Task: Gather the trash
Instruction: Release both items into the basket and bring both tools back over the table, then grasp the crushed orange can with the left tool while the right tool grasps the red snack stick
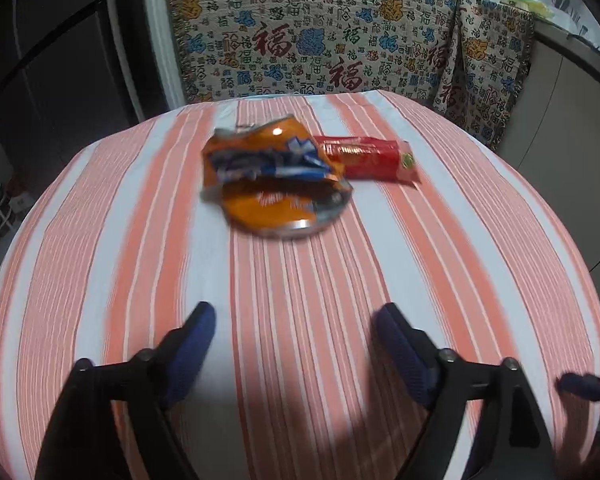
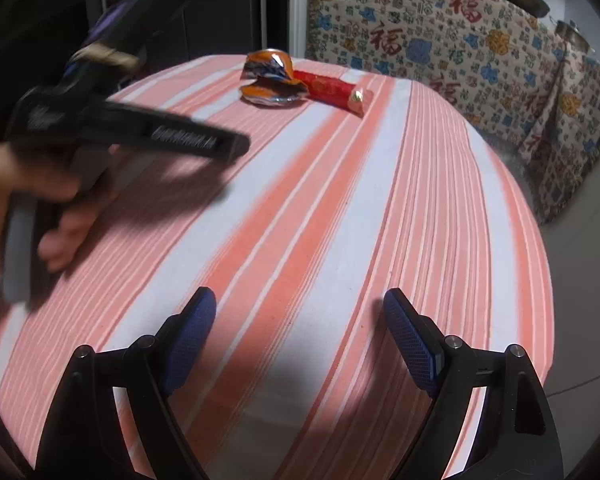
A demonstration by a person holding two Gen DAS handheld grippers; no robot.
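Both grippers empty, fingers spread. Best to straddle the crushed orange can point(image 1: 274, 182) with left gripper point(image 1: 296, 320), clear of red wrapper point(image 1: 370, 158), then close firmly.

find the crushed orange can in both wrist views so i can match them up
Left wrist view: the crushed orange can lies just above centre on the striped tablecloth, ahead of the open left gripper.
Right wrist view: it sits small near the top, left of centre, at the table's far end, well beyond the open right gripper.
Shared landmark: the red wrapper touching the can's right side in both views.
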